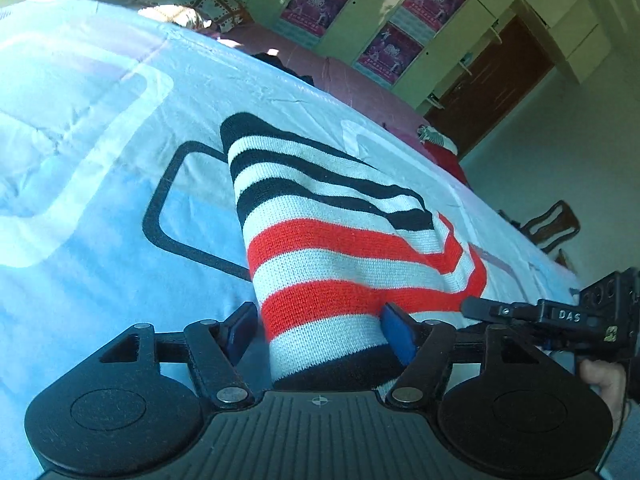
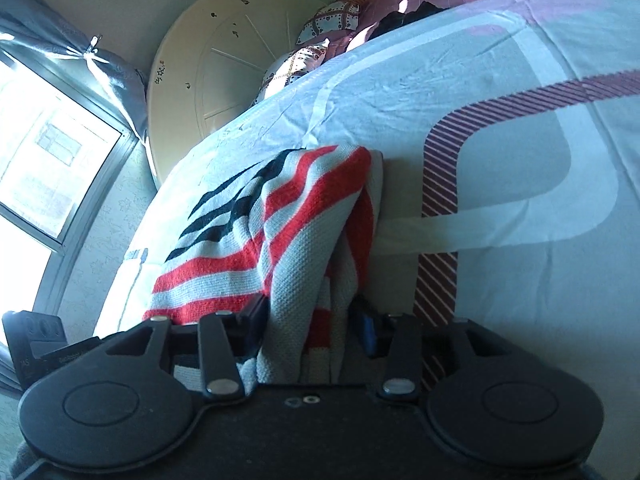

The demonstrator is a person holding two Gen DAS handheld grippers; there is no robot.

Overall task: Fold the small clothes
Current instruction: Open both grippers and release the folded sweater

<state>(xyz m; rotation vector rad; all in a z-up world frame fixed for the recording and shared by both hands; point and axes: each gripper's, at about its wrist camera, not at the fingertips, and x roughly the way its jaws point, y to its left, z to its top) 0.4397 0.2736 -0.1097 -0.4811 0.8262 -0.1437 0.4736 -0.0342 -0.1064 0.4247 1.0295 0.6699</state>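
Straddling the striped sweater (image 1: 340, 248), left tongs (image 1: 320, 330) gape; right tongs (image 2: 310, 320) pinch it.

The one clearly legible text is "DAS", in pale capital letters on the black body of the right gripper (image 1: 568, 316), which reaches in at the right edge of the left wrist view. In the right wrist view the left gripper (image 2: 36, 346) at the lower left edge carries faint markings on its black housing; they are too small and blurred to make out. The pink posters (image 1: 314, 4) on the cupboard doors bear print and figures, but none of the lettering can be read.
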